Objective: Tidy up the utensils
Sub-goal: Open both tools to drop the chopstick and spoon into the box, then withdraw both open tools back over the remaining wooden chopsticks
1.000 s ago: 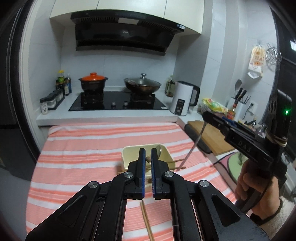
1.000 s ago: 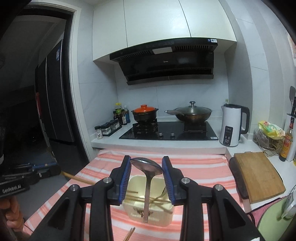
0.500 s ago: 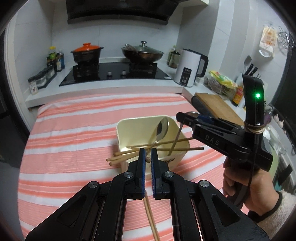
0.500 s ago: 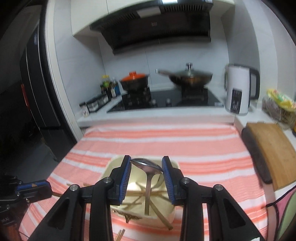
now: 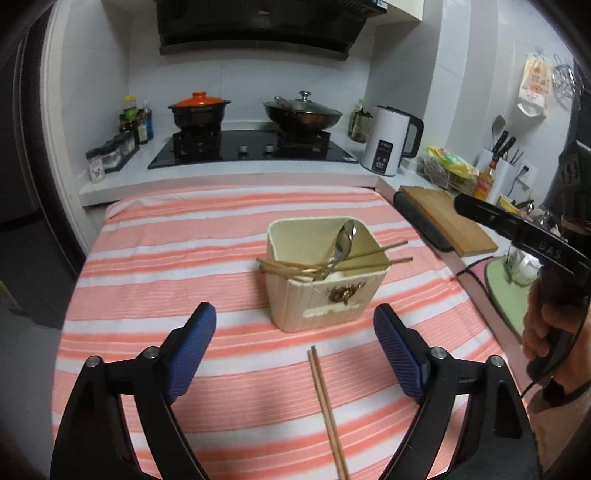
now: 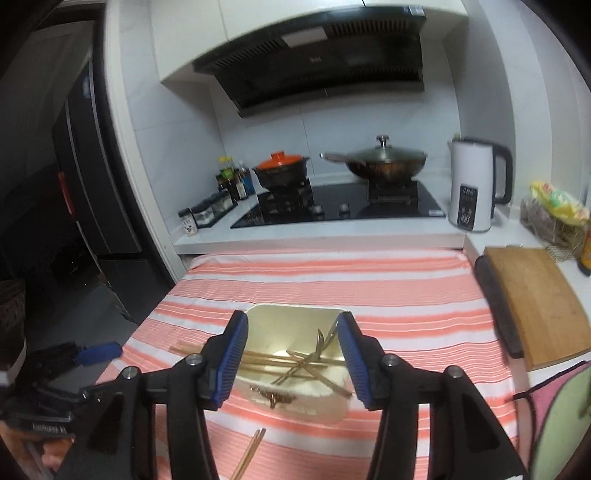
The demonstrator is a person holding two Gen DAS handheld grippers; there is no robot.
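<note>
Both grippers, left gripper [image 5: 293, 345] and right gripper [image 6: 293, 354], have just been opening and are standing spread, empty. The chopsticks [image 5: 328, 410] lying near the desk's near edge are looking light, stiff, slippery; pinch them together mid-length.

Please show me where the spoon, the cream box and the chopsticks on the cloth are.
spoon [image 5: 345, 236]: left wrist view, on its bowl.
cream box [image 5: 317, 295]: left wrist view, front wall.
chopsticks on the cloth [image 5: 327, 402]: left wrist view, mid-length.

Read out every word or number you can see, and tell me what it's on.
"DAS": side of the right gripper.
"100": kettle display, faint.
Left gripper label, hood badge, bottle labels: too blurred to read.
</note>
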